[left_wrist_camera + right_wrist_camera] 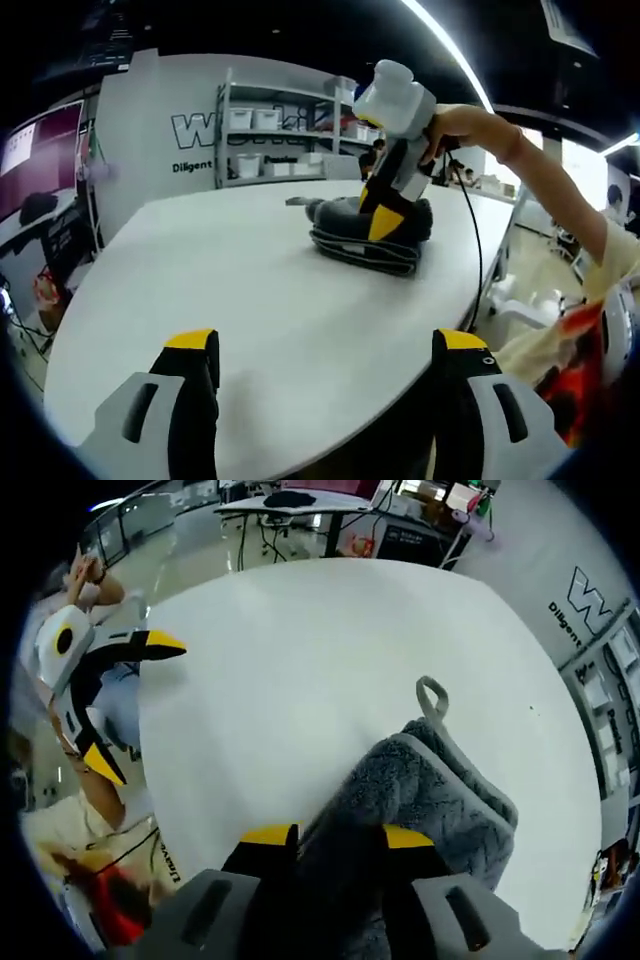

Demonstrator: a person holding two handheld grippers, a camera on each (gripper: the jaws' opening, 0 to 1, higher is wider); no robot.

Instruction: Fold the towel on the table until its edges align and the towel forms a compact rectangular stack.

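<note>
Right gripper view, bottom centre: my right tool (338, 836) clamps the grey towel (440, 800), folded bundle running up-right. Left gripper view: my left tool (330, 345) open, empty; towel well ahead across the desk (250, 290).

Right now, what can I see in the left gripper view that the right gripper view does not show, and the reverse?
Left gripper view alone: shelving with white bins behind the table, and the left gripper with jaws apart over bare tabletop.

Right gripper view alone: the towel's hanging loop, and the right gripper closed on the towel's near edge.

Both: the white table and the folded grey towel.
</note>
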